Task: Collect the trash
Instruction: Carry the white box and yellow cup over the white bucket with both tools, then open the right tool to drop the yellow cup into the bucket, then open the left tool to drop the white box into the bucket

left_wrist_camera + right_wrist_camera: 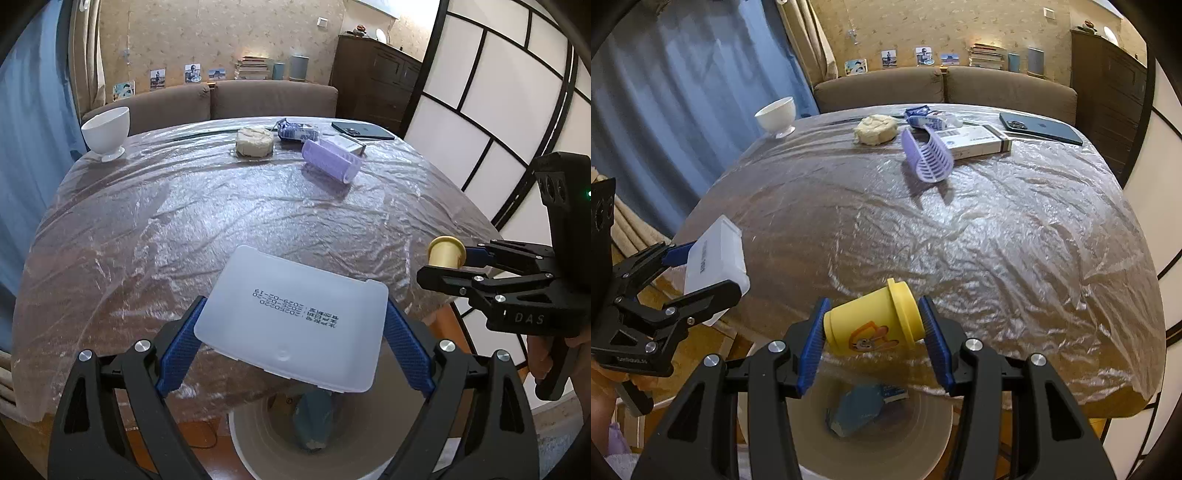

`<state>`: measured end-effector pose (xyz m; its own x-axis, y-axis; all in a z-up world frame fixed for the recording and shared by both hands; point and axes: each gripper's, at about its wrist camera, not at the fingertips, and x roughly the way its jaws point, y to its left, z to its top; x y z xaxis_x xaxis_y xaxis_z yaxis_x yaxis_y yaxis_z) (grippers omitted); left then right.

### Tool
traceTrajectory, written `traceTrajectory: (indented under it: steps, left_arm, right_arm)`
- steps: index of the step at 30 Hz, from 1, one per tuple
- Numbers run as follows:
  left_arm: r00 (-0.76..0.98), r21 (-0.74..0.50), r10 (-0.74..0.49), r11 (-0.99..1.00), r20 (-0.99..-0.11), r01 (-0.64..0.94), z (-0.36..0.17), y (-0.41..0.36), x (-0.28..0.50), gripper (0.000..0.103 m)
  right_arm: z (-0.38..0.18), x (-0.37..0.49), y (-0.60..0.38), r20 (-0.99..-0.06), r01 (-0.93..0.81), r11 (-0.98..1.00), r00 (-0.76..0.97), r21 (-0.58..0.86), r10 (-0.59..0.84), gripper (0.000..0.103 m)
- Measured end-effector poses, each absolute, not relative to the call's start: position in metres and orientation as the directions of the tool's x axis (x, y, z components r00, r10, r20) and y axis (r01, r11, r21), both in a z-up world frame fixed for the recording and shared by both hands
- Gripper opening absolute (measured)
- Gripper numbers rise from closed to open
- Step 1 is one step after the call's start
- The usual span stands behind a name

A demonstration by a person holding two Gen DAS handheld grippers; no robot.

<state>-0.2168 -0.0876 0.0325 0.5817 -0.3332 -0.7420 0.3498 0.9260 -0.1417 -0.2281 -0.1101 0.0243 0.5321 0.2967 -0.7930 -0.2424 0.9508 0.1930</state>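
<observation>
White plastic lid (295,317) shows printed dates leftward; yellow tub (871,321) shows its cartoon rightward.

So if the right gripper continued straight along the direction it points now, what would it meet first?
Probably the plastic-covered table near its front edge: the right gripper, holding the yellow tub, points down past it. The bin lies lower; depth is unclear.

A home living room — brown sofa (273,99), wall photos (192,73), curtains (683,110).
</observation>
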Motion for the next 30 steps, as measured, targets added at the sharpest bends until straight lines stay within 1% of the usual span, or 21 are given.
traceTrajectory:
  steps: [13,24,30]
  left_arm:
    - [0.55,-0.147,-0.351,0.913,-0.758,0.381,0.027,-0.088,-0.237,0.092]
    - [0.532,-0.143,-0.345,0.912,-0.773,0.384,0.019,-0.085,-0.245,0.092]
    - [0.51,-0.147,-0.353,0.905,-0.784,0.4,0.015,-0.088,-0.255,0.092]
  right_arm:
    - [0.021,-0.251,-0.101,-0.795,-0.29,0.935,0.507,0.205,0.332,0.049]
    - [0.007,-0.256,-0.103,-0.819,-0.265,0.944,0.484,0.197,0.307,0.049]
    - [0.006,-0.26,-0.104,-0.817,-0.252,0.948,0.493,0.195,0.299,0.049]
